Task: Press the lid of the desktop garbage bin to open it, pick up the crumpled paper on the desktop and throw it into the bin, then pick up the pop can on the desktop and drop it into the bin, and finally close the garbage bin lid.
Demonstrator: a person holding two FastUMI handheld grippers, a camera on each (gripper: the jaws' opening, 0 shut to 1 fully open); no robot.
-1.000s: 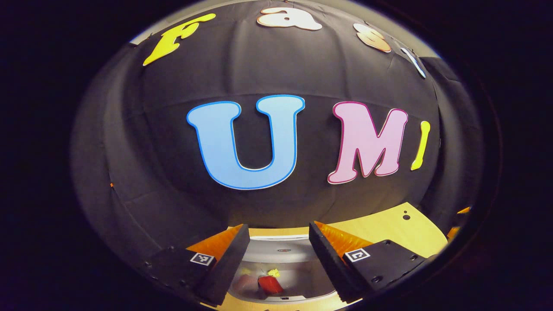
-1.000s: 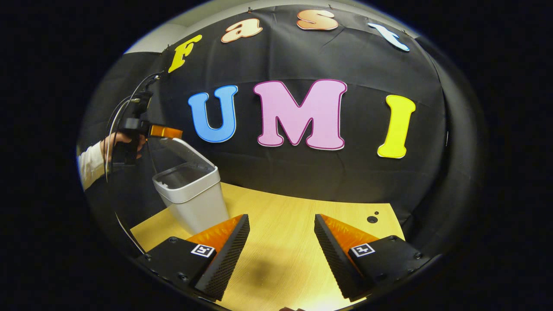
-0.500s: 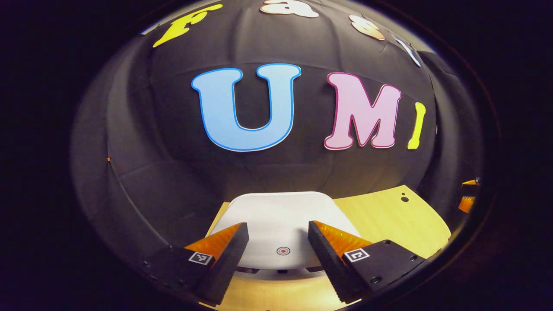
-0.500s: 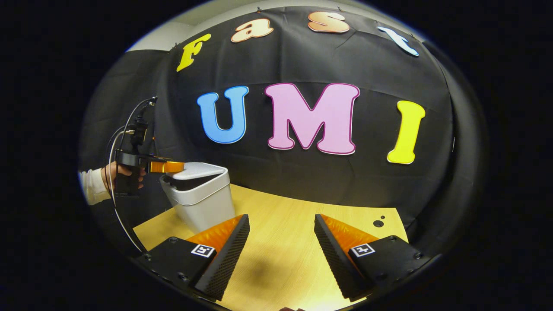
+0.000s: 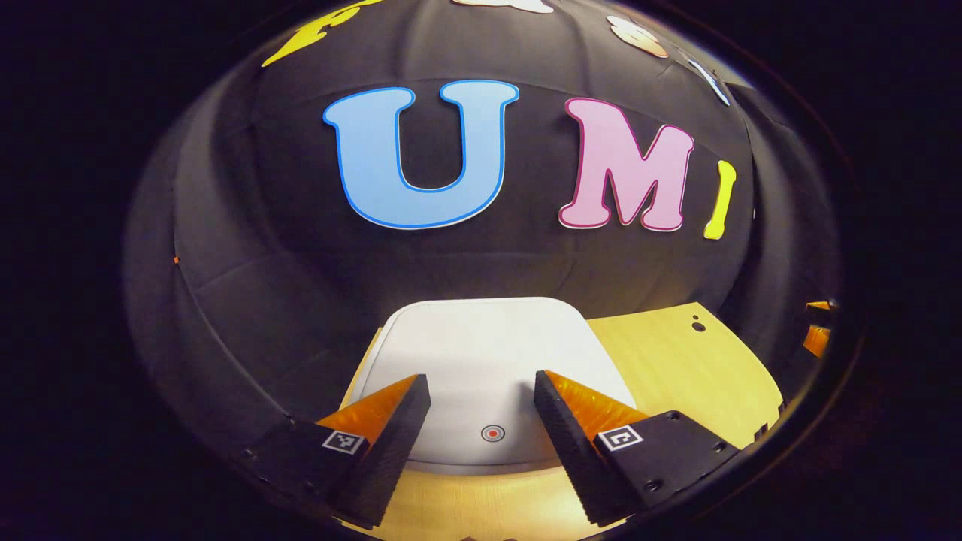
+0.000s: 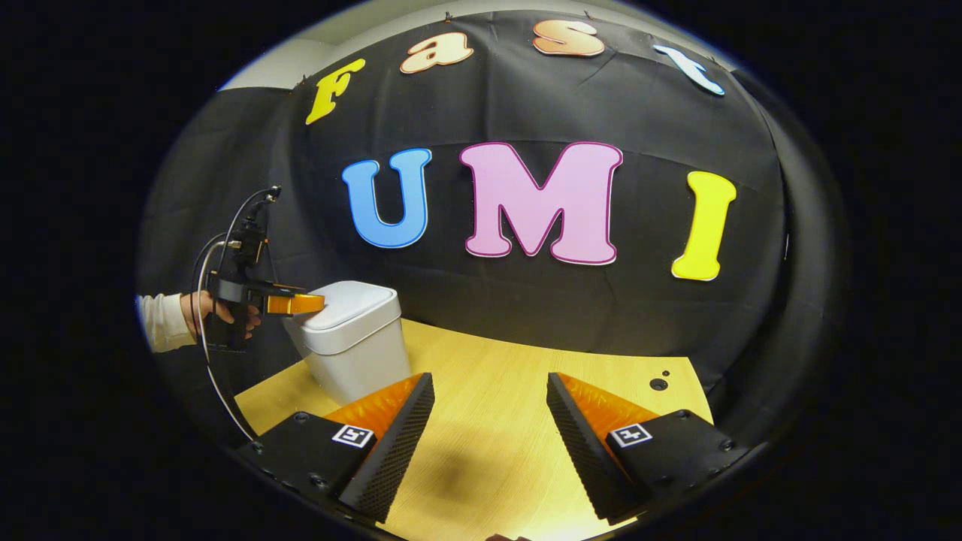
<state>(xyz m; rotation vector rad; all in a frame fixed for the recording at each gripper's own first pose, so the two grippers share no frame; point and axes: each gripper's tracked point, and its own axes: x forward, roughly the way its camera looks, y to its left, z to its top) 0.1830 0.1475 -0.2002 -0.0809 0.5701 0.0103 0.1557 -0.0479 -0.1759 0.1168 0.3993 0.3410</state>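
Note:
The white desktop bin stands at the table's left with its lid down flat. A small red dot marks the lid's near edge. My left gripper is open, its fingers resting over the lid's front part, one on each side of the dot. From the right gripper view the left gripper lies on the lid's near edge, held by a hand in a white sleeve. My right gripper hangs open over bare wood, nothing between its fingers.
The light wooden table runs to the right of the bin, with two small dark holes near its far right corner. Black cloth wall close behind the bin. A cable loops down from the left gripper.
The lid swung down from upright to flat, pushed by my left gripper, which came down with it. The can and paper inside are now covered. My right gripper barely moved.

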